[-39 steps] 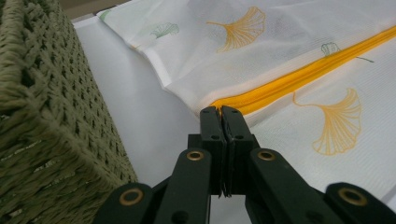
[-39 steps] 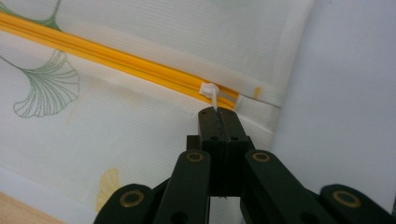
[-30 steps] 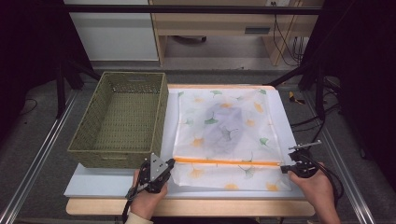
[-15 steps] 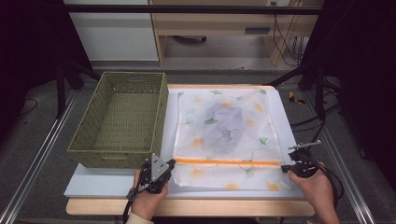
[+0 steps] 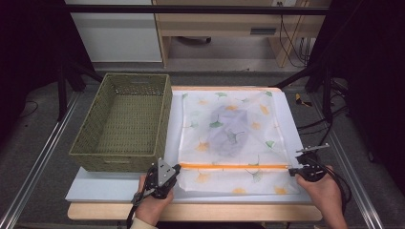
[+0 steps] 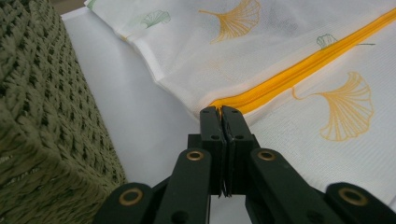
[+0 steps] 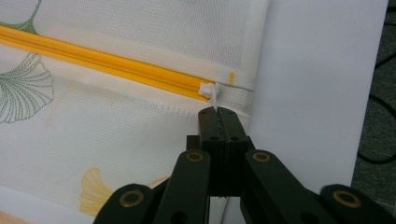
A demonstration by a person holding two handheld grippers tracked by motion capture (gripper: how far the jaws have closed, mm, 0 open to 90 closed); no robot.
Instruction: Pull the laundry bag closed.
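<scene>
A white mesh bag (image 5: 229, 129) printed with ginkgo leaves lies flat on a white board, something grey showing through its middle. An orange zipper (image 5: 234, 166) runs across its near part and looks closed along its whole length. My left gripper (image 5: 176, 168) sits at the zipper's left end. In the left gripper view its jaws (image 6: 221, 112) are shut on the bag's edge right at the zipper end (image 6: 243, 99). At the right end, my right gripper (image 5: 290, 168) is shut on the white zipper pull (image 7: 211, 93), with its tips (image 7: 218, 113) just below the pull.
A green woven basket (image 5: 125, 121), empty, stands left of the bag; its wall (image 6: 42, 116) is close beside my left gripper. The white board (image 5: 119, 186) lies on a wooden table whose right edge (image 7: 369, 93) is near my right gripper. Cables lie on the floor at the right.
</scene>
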